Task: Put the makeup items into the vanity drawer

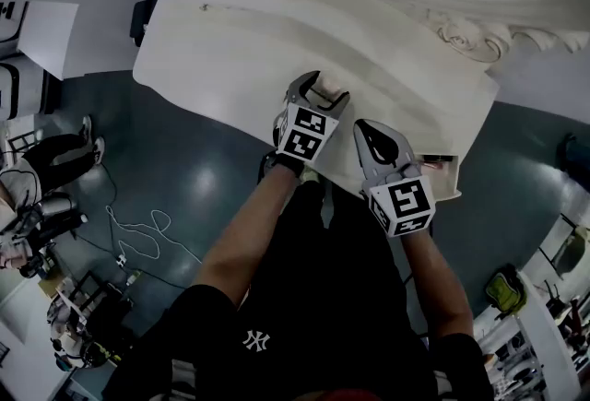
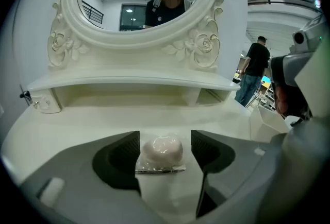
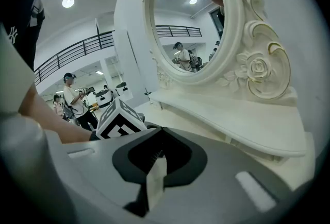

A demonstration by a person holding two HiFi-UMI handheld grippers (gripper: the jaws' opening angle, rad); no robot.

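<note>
**Puff between the left claw's jaws, not yet stowed**
The left claw [image 2: 165,147] is held open around a wrapped puff [image 2: 162,151] on the vanity top [image 2: 77,125]. The right claw [image 3: 156,160] is closed on nothing. Just beyond it, what appears to be the open drawer [image 1: 444,178] is judged not yet reached.

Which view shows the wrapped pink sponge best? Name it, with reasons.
The left gripper view: the wrapped pink sponge sits large and centred between the left gripper's jaws. The head view shows the sponge only as a pale sliver; the right gripper view shows none.
</note>
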